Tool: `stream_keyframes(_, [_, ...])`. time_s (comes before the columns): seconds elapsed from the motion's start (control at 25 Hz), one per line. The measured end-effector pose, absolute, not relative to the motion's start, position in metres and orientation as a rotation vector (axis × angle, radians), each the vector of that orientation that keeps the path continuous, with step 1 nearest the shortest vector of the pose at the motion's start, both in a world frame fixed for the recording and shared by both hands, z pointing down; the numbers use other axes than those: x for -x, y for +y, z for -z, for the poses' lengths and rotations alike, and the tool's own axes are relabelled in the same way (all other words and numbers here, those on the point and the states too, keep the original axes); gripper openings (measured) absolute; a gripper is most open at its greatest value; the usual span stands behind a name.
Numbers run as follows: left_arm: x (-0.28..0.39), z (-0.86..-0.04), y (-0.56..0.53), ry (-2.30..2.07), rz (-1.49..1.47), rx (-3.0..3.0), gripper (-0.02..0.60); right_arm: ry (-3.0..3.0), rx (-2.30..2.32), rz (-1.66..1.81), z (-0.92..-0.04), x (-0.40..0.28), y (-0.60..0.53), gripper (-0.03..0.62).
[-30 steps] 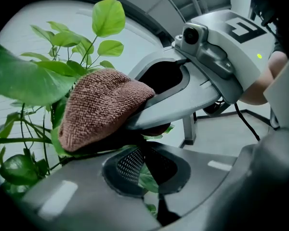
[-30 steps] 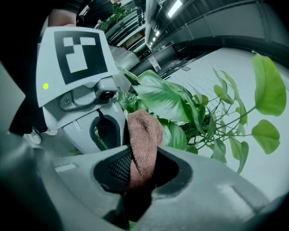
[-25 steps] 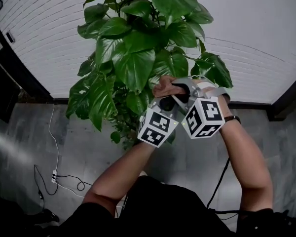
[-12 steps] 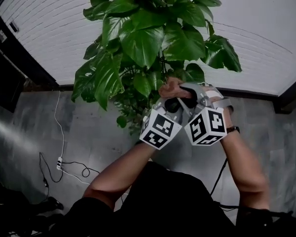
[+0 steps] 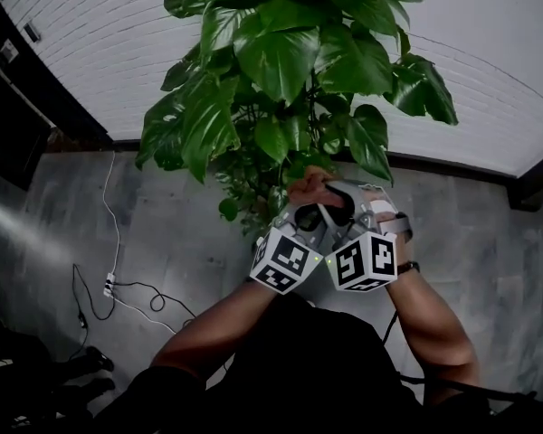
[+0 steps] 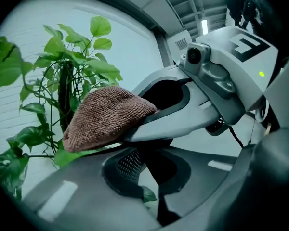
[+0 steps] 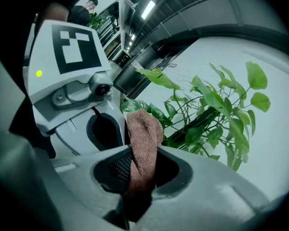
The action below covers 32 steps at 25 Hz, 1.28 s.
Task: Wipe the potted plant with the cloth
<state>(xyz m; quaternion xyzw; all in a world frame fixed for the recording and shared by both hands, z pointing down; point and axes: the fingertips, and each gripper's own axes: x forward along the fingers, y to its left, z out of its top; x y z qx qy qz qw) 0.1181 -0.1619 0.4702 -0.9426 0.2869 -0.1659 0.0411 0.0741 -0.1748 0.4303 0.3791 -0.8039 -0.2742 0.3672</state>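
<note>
Cloth [image 7: 143, 129] pinched in right gripper [image 7: 142, 173], free end over a low leaf [image 6: 70, 156] of potted plant [image 5: 281, 61] just ahead. Left gripper [image 6: 151, 177] alongside, jaws look pressed together under that leaf. Other foliage above & beyond.

Our potted plant [image 5: 290, 70] stands tall, all glossy green leaves. We've got the fuzzy brown cloth [image 7: 143, 143] folded and pinched in the right gripper [image 7: 137, 177], lying on a leaf [image 6: 62, 156] that the left gripper [image 6: 156, 177] holds.
</note>
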Motion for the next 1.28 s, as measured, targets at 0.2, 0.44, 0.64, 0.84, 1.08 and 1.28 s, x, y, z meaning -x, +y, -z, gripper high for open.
stream_keyframes(0.2, [-0.075, -0.505, -0.185, 1.021, 0.552, 2.827, 0.017, -2.109, -0.967, 0.725, -0.451, -0.051, -0.204, 0.067])
stream_keyframes(0.44, [-0.009, -0.548, -0.240, 1.250, 0.616, 2.722, 0.017, -2.065, -0.976, 0.864, -0.451, -0.018, -0.271, 0.067])
stream_keyframes(0.64, [0.011, -0.571, -0.294, 1.321, 0.659, 2.668, 0.017, -1.965, -0.931, 0.997, -0.448, 0.012, -0.327, 0.067])
stream_keyframes(0.84, [0.007, -0.575, -0.338, 1.301, 0.597, 2.703, 0.017, -1.904, -0.884, 1.002, -0.473, 0.028, -0.358, 0.067])
stream_keyframes(1.08, [-0.002, -0.570, -0.348, 1.224, 0.520, 2.738, 0.017, -1.943, -0.864, 0.926, -0.503, 0.028, -0.355, 0.067])
stream_keyframes(1.28, [-0.011, -0.564, -0.343, 1.186, 0.499, 2.741, 0.017, -1.961, -0.863, 0.891, -0.509, 0.025, -0.349, 0.067])
